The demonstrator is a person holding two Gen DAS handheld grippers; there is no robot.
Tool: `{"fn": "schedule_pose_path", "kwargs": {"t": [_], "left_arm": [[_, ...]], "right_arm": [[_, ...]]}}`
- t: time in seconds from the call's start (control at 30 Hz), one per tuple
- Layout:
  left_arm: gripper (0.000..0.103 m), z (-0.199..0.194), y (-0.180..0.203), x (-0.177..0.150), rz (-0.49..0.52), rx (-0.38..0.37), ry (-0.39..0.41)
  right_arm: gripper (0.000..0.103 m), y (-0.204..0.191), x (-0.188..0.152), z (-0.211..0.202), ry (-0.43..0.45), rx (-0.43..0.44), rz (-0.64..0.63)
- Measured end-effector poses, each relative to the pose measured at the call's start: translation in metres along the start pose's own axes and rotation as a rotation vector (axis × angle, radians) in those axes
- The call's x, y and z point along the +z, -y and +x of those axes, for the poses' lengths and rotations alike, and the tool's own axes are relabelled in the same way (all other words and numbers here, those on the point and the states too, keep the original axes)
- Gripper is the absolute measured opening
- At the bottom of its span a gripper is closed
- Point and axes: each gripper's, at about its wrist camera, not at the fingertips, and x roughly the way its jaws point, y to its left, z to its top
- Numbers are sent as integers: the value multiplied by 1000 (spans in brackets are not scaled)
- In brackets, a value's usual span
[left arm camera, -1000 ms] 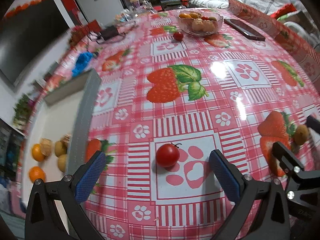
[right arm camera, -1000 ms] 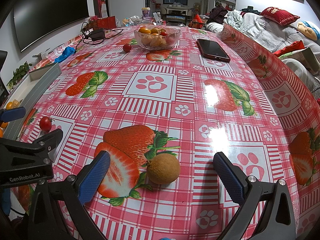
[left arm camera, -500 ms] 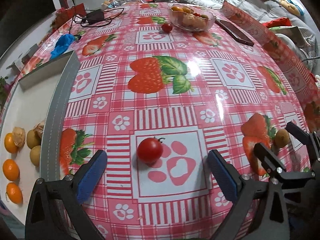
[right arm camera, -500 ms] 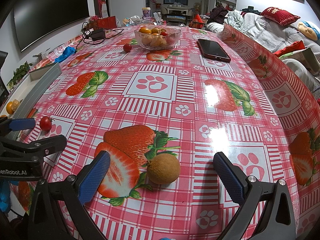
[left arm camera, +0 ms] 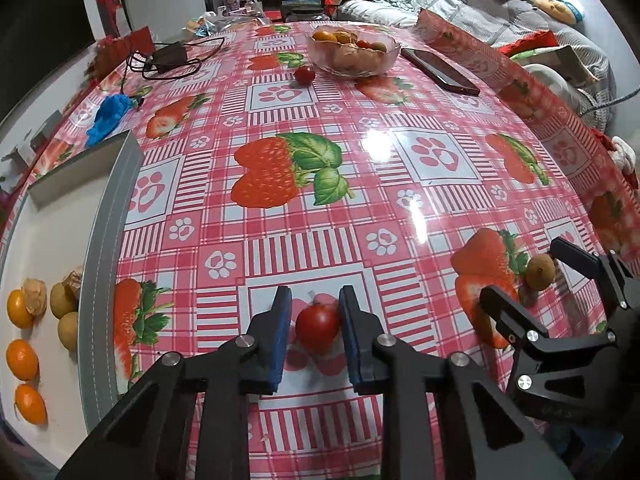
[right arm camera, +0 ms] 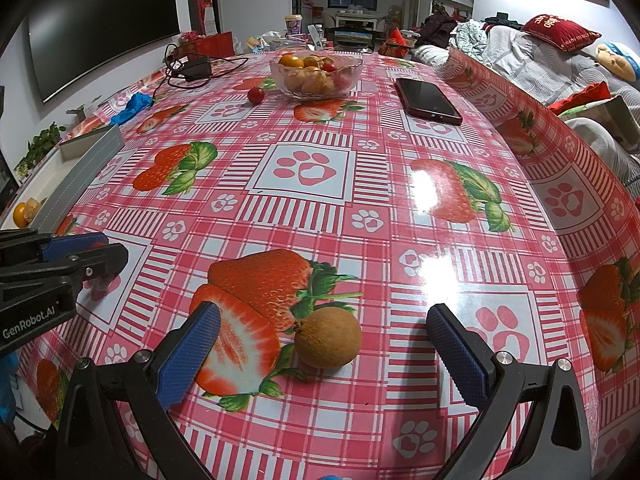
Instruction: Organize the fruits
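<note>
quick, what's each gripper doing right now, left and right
Left gripper: shut on the cherry tomato.
Right gripper: open, holding nothing; the brown longan sits untouched between its fingers.

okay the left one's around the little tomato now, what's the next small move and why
Probably lift the left hand-held gripper straight up a little. Its blue pads sit against both sides of the cherry tomato, which rests on the tablecloth, so the grip looks made. The tray with sorted fruit lies to the left, its raised rim in the way. The right hand-held gripper stands open around the brown fruit.
</note>
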Motion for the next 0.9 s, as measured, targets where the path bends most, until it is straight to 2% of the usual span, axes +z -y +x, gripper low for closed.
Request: {"fn": "schedule_pose_path", "kwargs": {"t": [0.1,0.17,0.3,0.4,0.57,0.9], "left_arm": [[28,0,1,0,1,9,1],[33,0,1,-1,6,25,3],[64,1,-10,-2,-28,24,-10],[71,1,-15,-5,-29,32,-1],[73,1,-13,-5,-29,39,5],[72,1,-6,-5,-30,37,3]], "right_arm": [[103,0,0,0,0,0,0],[103,0,0,0,-1,1,0],[103,1,2,-1,-29,31,-24],[103,9,0,-4,-52,39,-30],[103,27,-6,-8,-55,22,5],[103,24,3,-4,-89,13,35]]}}
